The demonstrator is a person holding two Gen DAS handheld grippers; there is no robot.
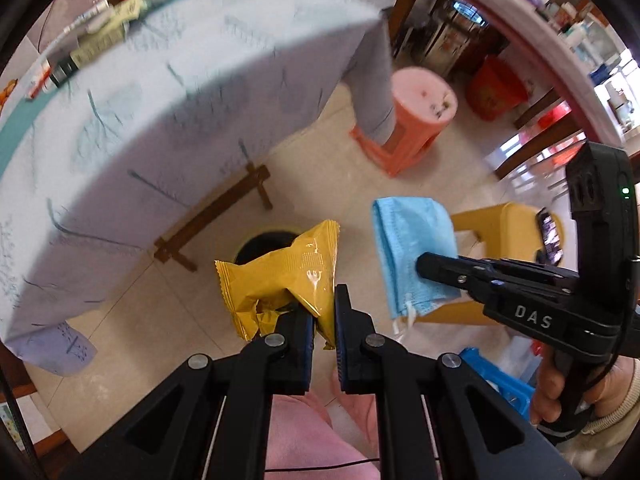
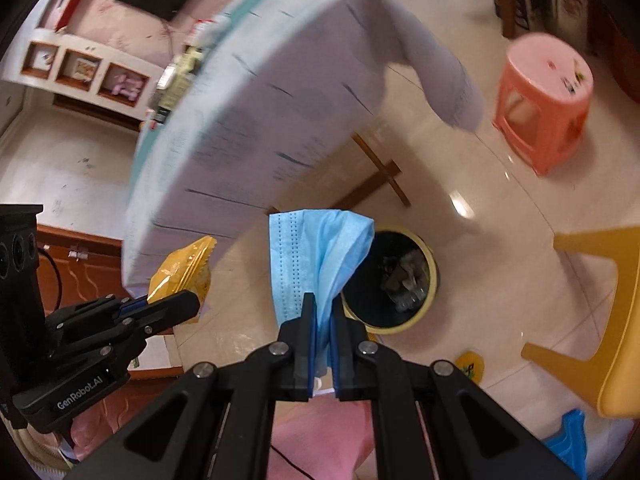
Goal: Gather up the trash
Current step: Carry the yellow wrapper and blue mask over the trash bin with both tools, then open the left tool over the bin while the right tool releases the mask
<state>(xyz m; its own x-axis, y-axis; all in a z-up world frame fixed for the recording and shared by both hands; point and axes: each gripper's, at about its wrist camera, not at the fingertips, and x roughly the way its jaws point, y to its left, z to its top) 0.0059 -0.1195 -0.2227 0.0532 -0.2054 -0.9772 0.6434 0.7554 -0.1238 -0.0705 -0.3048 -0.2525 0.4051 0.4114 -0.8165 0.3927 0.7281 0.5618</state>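
My left gripper (image 1: 325, 305) is shut on a crumpled yellow snack wrapper (image 1: 280, 276) and holds it in the air above a round trash bin (image 1: 256, 246) on the floor. My right gripper (image 2: 323, 307) is shut on a blue face mask (image 2: 312, 256), held up beside the bin (image 2: 394, 280), which has a yellow rim and a dark liner with trash inside. In the left wrist view the right gripper (image 1: 424, 268) holds the mask (image 1: 412, 248) to the right of the wrapper. In the right wrist view the left gripper (image 2: 188, 300) with the wrapper (image 2: 182, 270) is at the left.
A table with a pale patterned cloth (image 1: 160, 120) overhangs close on the left, its wooden base (image 1: 216, 216) beside the bin. A pink stool (image 1: 408, 120) and a yellow stool (image 1: 504, 236) stand on the tiled floor. Several items lie on the table top (image 1: 100, 36).
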